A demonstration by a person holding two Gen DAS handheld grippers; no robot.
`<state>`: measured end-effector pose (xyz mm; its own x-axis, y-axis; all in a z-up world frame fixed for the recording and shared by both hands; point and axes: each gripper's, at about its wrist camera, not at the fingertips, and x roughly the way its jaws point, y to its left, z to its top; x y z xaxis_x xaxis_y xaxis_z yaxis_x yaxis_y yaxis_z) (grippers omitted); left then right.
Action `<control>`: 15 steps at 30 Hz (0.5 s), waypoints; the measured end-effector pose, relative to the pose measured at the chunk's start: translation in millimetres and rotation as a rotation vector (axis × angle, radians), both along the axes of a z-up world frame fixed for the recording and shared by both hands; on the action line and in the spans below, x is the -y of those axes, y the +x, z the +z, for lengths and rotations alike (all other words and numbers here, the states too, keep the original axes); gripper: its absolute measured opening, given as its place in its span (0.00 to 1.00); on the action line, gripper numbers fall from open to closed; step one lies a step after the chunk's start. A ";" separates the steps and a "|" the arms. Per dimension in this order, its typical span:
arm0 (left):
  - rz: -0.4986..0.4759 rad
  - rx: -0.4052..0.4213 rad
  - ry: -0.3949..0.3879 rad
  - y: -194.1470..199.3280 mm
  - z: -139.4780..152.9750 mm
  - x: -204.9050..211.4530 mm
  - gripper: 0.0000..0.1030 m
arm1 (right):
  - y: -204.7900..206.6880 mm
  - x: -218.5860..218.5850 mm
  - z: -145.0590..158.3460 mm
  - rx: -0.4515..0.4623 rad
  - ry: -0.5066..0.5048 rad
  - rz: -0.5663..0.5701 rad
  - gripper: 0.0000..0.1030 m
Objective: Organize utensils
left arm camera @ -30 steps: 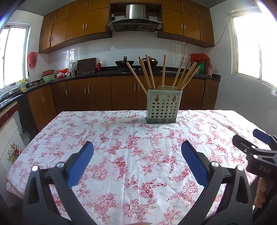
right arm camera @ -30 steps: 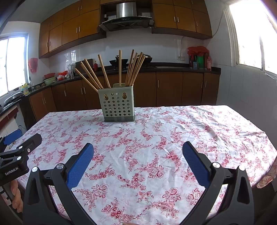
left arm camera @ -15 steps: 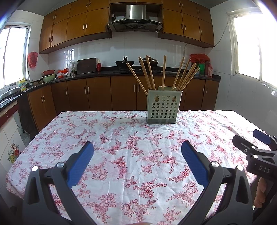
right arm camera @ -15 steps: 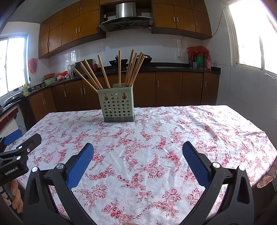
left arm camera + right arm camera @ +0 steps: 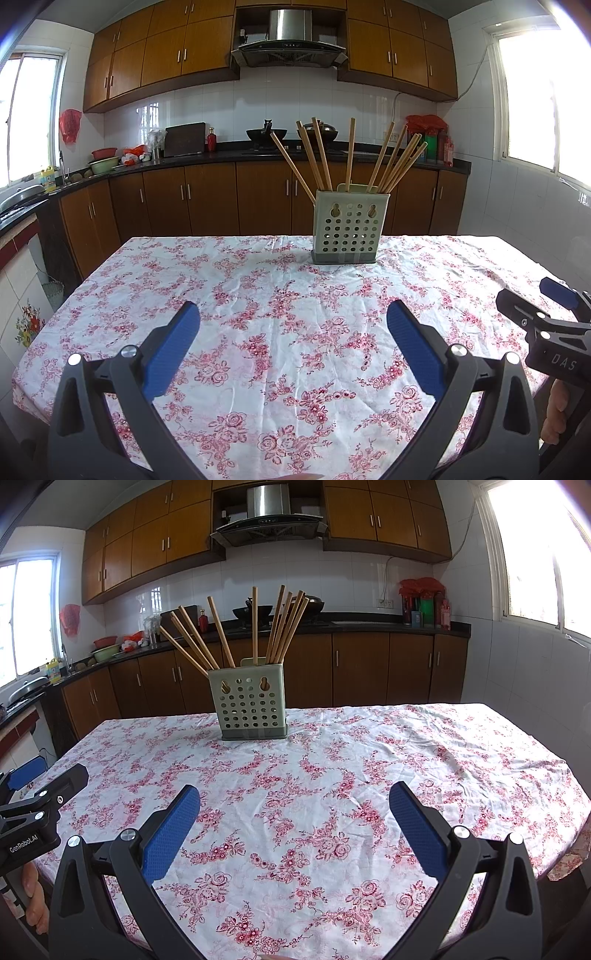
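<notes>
Nothing has really moved since a second ago, as far as I can see: both claws sit in the same spots and the chopsticks lean the same way. The left claw (image 5: 291, 347) hovers low over the near part of the bench (image 5: 258, 295), blue pads spread wide with nothing between them. Same deal with the right claw (image 5: 293, 827), jaws wide apart and empty, just above the flowered tablecloth (image 5: 406, 760).

From the left camera you can spot the right claw poking in at the right edge, and from the right camera the left claw (image 5: 33, 805) shows at the left edge, so they're side by side with a gap between them.

The utensil holder (image 5: 349, 229), a pale green box full of round holes, stands upright toward the far side of the bench, well apart from both claws. A bunch of wooden chopsticks (image 5: 391, 162) sticks out of the top, fanned out, some tilting left, some right, one nearly straight up. In the right camera the holder (image 5: 253, 705) sits a bit left of centre with the chopsticks (image 5: 255, 626) spread the same way.

Behind it all are brown cabinets (image 5: 207, 199) and a range hood (image 5: 288, 44).
</notes>
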<state>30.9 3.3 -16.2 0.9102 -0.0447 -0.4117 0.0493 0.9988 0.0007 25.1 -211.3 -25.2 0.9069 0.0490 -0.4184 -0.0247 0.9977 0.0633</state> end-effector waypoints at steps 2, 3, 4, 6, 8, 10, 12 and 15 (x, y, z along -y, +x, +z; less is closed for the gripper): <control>0.000 -0.001 0.001 0.0 0.0 -0.2 0.96 | 0.1 -0.6 0.3 0.000 0.000 -0.001 0.98; 0.000 0.000 0.000 0.0 0.1 -0.2 0.96 | 0.3 -0.4 0.2 0.000 0.000 -0.001 0.98; 0.000 0.000 -0.001 0.0 0.1 -0.3 0.96 | 0.0 -0.5 0.3 -0.001 0.000 -0.001 0.98; -0.001 -0.001 -0.001 0.0 -0.1 -0.2 0.96 | 0.1 -0.5 0.3 -0.001 0.000 -0.001 0.98; 0.000 -0.001 -0.001 0.0 -0.3 -0.2 0.96 | 0.2 -0.6 0.3 -0.001 0.001 -0.001 0.98; 0.000 -0.002 -0.002 0.2 -0.3 -0.3 0.96 | 0.1 -0.6 0.4 0.000 0.000 -0.001 0.98; 0.001 -0.003 -0.003 0.2 -0.9 -0.3 0.96 | 0.1 -0.6 0.4 -0.001 0.000 -0.001 0.98; 0.001 -0.005 -0.003 0.4 -2.3 -1.0 0.96 | 0.0 -0.6 0.5 -0.001 0.001 -0.001 0.98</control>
